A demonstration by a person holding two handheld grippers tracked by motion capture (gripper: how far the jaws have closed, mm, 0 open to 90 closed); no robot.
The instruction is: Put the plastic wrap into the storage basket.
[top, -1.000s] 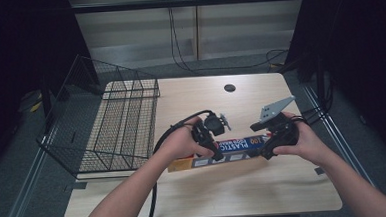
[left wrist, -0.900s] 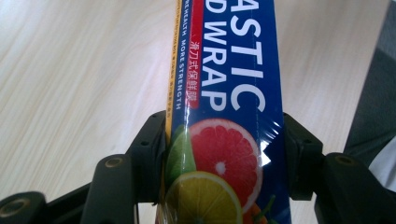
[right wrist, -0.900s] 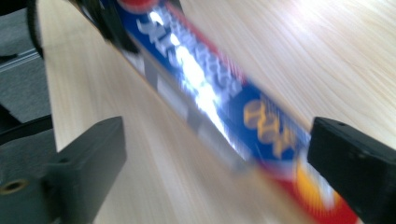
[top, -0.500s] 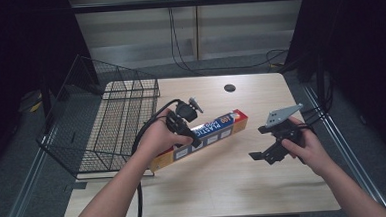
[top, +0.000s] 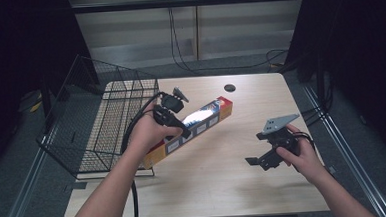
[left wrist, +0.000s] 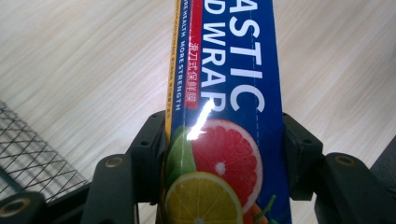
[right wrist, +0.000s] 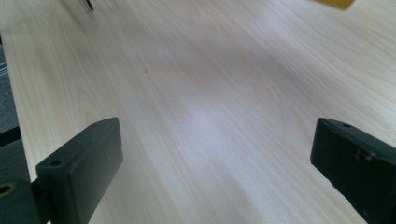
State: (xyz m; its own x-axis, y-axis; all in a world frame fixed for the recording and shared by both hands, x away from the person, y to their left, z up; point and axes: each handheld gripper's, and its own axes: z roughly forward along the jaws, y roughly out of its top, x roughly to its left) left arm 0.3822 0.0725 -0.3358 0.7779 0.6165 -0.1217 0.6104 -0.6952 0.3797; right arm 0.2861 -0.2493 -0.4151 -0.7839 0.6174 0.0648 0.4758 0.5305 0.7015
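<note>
Over the wooden bench (top: pixel 225 182), the left gripper (top: pixel 175 120) holds the plastic wrap box (top: pixel 201 120); the right gripper (top: pixel 263 157) has wide, empty jaws

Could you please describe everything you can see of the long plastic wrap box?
The long blue cardboard plastic wrap box has a yellow side, white lettering and printed citrus slices, glossy with glare. It looks closed and undamaged. It lies slanted beside the black wire basket, far end raised over the pale wooden table. The left gripper clamps it across its width.
</note>
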